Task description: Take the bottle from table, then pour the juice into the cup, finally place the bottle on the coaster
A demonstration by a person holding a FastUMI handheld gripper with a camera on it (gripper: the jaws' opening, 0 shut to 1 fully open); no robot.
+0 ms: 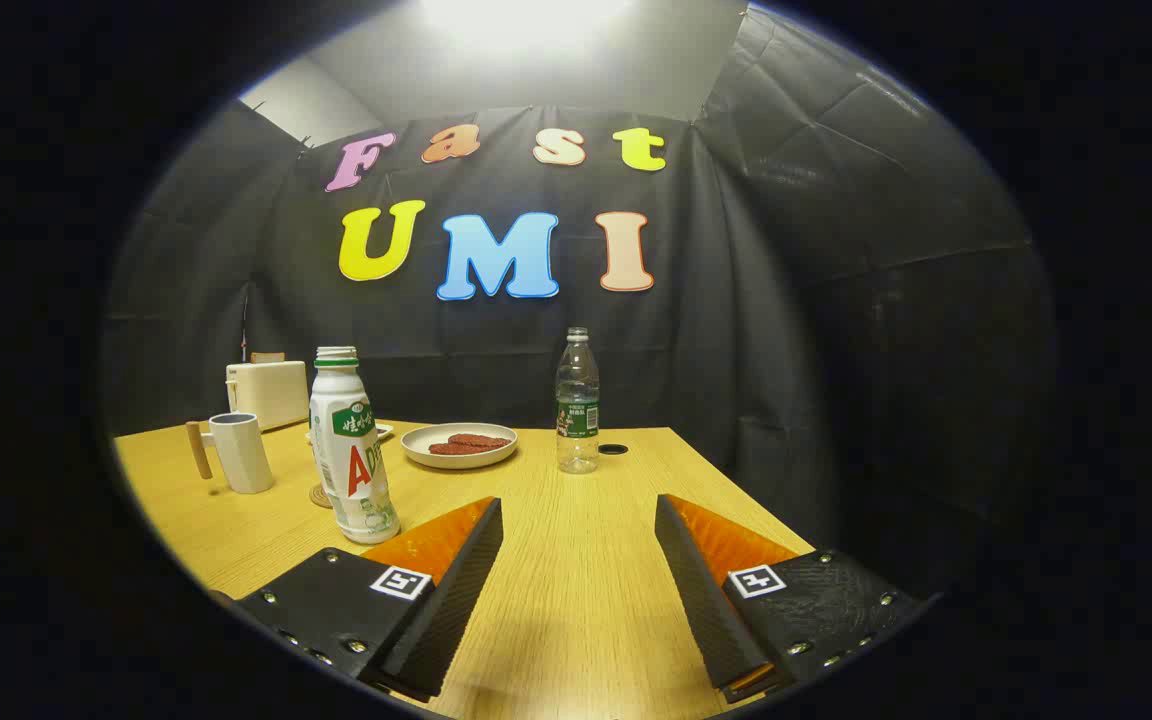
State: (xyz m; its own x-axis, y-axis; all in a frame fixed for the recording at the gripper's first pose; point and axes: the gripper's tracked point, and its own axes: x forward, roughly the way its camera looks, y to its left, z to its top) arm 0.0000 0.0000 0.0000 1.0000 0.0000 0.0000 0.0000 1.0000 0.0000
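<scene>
A white juice bottle (349,450) with a green and red label and no cap stands upright on the wooden table (576,580), just ahead of my left finger and to its outer side. A round coaster (321,496) peeks out from behind the bottle's base. A white cup (241,452) with a wooden handle stands further left, beyond the bottle. My gripper (579,502) is open, hovering low over the table, with bare wood between the fingers.
A clear water bottle (577,402) stands beyond the fingers near the table's far edge, with a small dark cap (613,449) beside it. A plate (459,446) with reddish food sits mid-table. A white toaster (267,392) stands at the back left.
</scene>
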